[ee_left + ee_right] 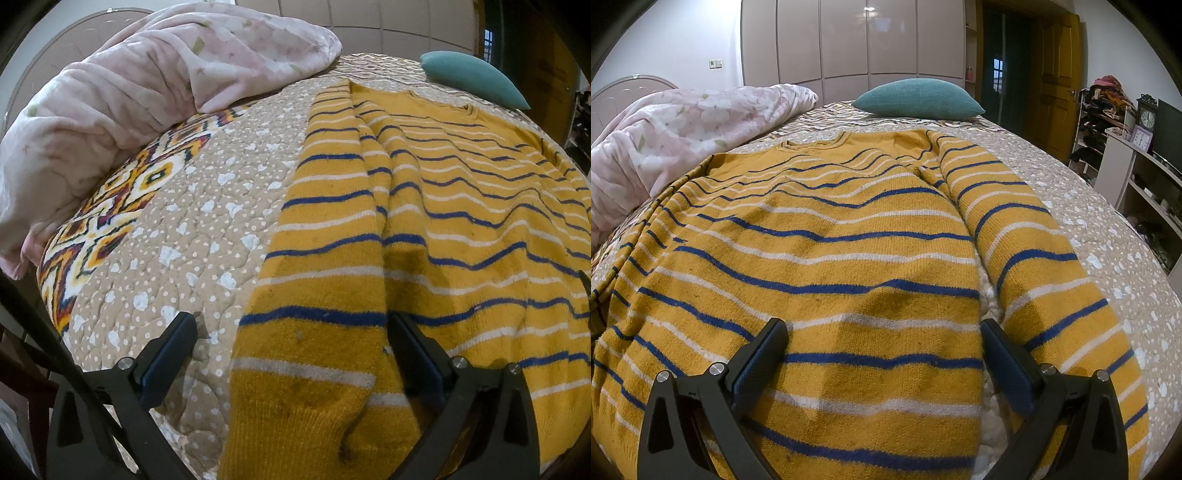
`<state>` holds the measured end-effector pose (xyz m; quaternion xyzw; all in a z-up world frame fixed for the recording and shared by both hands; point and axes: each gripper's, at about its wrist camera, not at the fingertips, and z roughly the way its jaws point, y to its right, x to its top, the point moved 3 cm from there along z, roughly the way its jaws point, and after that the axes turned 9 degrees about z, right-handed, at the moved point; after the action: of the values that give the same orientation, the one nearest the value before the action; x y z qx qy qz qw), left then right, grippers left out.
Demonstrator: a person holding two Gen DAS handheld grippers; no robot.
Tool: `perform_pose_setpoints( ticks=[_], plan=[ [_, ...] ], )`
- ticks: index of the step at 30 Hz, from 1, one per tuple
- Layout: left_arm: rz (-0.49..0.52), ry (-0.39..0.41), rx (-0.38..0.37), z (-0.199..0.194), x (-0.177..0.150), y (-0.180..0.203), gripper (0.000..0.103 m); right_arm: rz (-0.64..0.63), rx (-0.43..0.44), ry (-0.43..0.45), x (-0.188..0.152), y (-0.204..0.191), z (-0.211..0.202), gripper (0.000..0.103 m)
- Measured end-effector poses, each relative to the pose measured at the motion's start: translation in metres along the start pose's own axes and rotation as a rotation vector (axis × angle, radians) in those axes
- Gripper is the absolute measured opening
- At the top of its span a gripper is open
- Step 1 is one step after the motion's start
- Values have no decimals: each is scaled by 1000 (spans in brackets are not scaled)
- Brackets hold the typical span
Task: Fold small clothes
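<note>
A yellow sweater (443,221) with blue and white stripes lies spread flat on the bed, collar at the far end; it also shows in the right wrist view (849,240). My left gripper (291,328) is open, its jaws either side of the sweater's left sleeve (325,258) near the cuff. My right gripper (882,332) is open over the sweater's lower right body, with the right sleeve (1034,266) just beyond its right finger. Neither gripper holds anything.
The bed has a beige dotted quilt (192,236) with a zigzag border. A pink rumpled blanket (129,99) lies at the left, also in the right wrist view (665,140). A teal pillow (919,98) lies beyond the collar. Shelves (1137,173) and a door stand right.
</note>
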<state>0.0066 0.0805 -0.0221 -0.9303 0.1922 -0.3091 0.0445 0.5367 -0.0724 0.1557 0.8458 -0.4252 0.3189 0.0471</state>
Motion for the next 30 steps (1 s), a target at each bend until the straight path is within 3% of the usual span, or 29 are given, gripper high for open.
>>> perform_pose_setpoints(
  ticks=[3,4,6,9,13,15,20,25,30],
  plan=[
    [13,-29,-52,0,3,-3,102,1,2,-1,0,0,0,103],
    [18,-38,-89,-1,4,-6,97,3,3,-2,0,0,0,103],
    [16,-20,-154,-9,6,-15,61,3,4,-2,0,-1,1,103],
    [-20,-22,-312,-12,9,-32,32,4,5,-2,0,0,0,103],
    [-132,-68,-487,-5,17,-57,28,6,7,-4,0,0,0,103],
    [-135,-63,-523,-7,19,-60,24,7,8,-5,0,0,0,103],
    [-133,-60,-534,-9,24,-68,17,9,10,-6,0,-1,1,103],
    [-261,-17,-462,-8,45,-127,13,11,12,-7,0,0,0,103],
    [-501,-33,-199,8,55,-226,14,13,13,-8,0,-1,1,103]
  ],
)
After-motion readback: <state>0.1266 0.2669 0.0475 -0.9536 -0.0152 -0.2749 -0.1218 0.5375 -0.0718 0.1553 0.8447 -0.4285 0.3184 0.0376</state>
